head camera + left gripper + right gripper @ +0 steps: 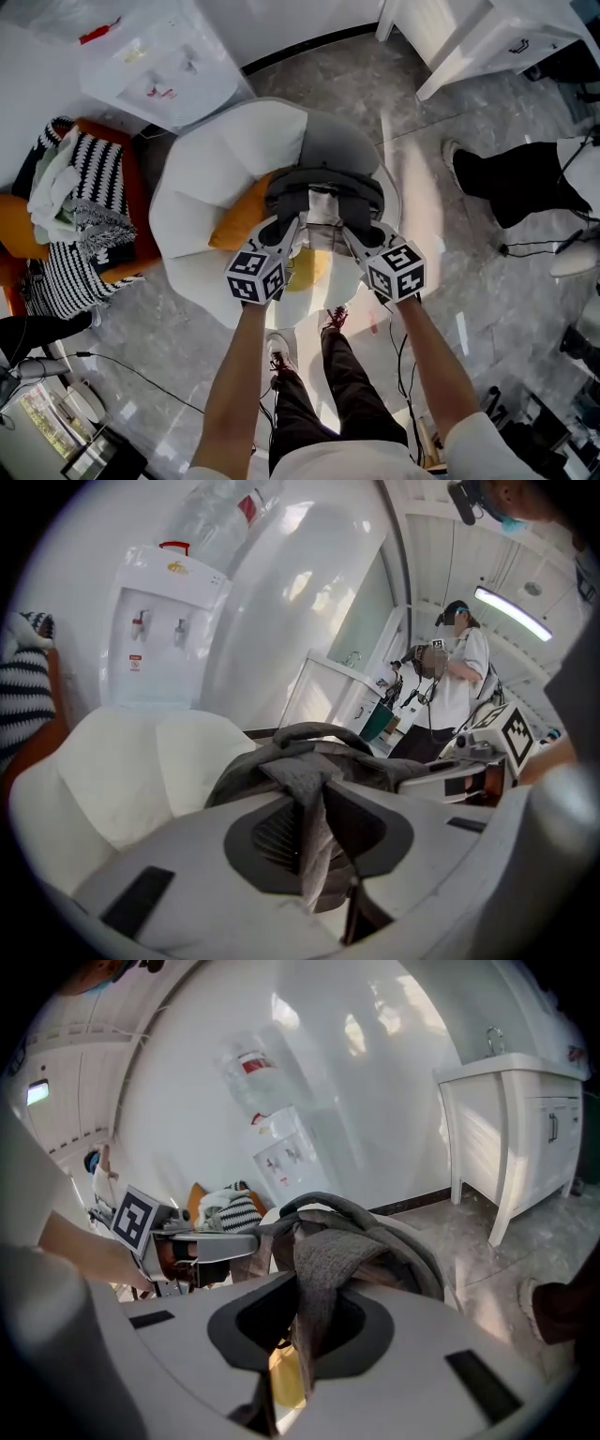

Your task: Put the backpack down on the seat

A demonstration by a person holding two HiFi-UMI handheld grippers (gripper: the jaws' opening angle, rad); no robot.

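A grey backpack (323,192) hangs just over a white petal-shaped seat (211,159) that has an orange cushion (242,220) on it. My left gripper (284,227) is shut on a grey shoulder strap (314,771), which runs down between its jaws in the left gripper view. My right gripper (356,231) grips the other strap (323,1260) the same way. Both grippers sit side by side at the near side of the backpack (309,742), angled down toward the seat. Whether the bag's bottom touches the seat is hidden. Something yellow (309,267) shows beneath the bag.
A water dispenser (159,66) stands behind the seat. An orange chair piled with striped clothes (84,216) is to the left, a white cabinet (478,37) at the back right. Another person's legs (525,183) are on the right. Cables (141,375) lie on the floor near my feet.
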